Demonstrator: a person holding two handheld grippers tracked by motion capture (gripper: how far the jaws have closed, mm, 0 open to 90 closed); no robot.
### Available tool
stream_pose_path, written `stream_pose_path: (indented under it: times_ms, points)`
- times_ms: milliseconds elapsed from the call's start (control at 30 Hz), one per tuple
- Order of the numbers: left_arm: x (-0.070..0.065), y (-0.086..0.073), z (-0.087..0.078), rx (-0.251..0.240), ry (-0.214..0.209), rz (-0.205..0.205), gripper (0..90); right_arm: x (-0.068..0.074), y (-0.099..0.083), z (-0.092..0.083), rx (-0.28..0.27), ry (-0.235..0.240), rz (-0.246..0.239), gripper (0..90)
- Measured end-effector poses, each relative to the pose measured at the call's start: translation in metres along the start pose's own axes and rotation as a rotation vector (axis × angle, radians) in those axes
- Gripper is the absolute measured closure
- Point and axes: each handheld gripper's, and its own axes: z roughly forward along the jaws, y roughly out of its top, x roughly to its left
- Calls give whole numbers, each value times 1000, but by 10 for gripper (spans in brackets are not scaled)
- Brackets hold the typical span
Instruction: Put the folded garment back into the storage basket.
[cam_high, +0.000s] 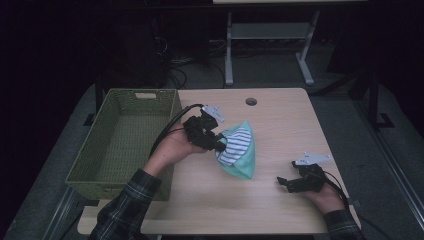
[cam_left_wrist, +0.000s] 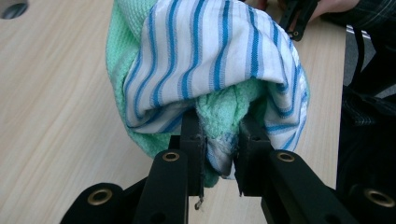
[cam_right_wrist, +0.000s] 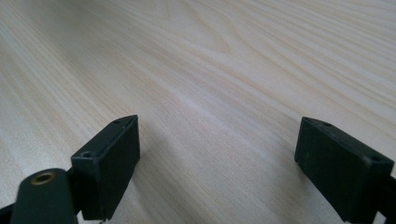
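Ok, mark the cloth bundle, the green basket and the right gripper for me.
cloth bundle (cam_left_wrist: 219, 60), left gripper view, on its striped outer layer.
green basket (cam_high: 172, 117), high view, on its right wall.
right gripper (cam_high: 281, 182), high view, between its open fingertips.

Bare table (cam_high: 280, 115) lay open between the cloths (cam_high: 239, 150) and the right gripper (cam_high: 284, 183). The basket (cam_high: 107, 172) walled off the left edge.

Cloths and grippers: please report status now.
Left gripper shut on cloths, lifted beside basket. Right gripper open, empty, low over table. Nothing in the way.
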Motion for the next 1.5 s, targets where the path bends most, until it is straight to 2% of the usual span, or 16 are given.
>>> stream_pose_path:
  times_ms: [300,567,767,900,1100,1400,1467,1500]
  points:
    - [8,-8,-33,-17,49,-31,755,0,0,0,-1,0,2,139]
    - [16,-23,-59,-40,93,-72,754,0,0,0,0,-1,0,137]
    - [22,-35,-76,-73,133,-121,754,0,0,0,0,-2,-1,137]
    - [24,-43,-88,-87,164,-136,754,0,0,0,2,-2,-2,135]
    - [29,-62,-106,-103,206,-183,754,0,0,0,4,-3,-1,132]
    - [36,-94,-132,-107,273,-272,754,-1,0,0,7,-6,3,129]
    - [39,-105,-140,-119,296,-305,754,-1,0,0,6,-8,5,128]
    - [39,-105,-140,-119,296,-305,754,-1,0,0,6,-8,5,128]
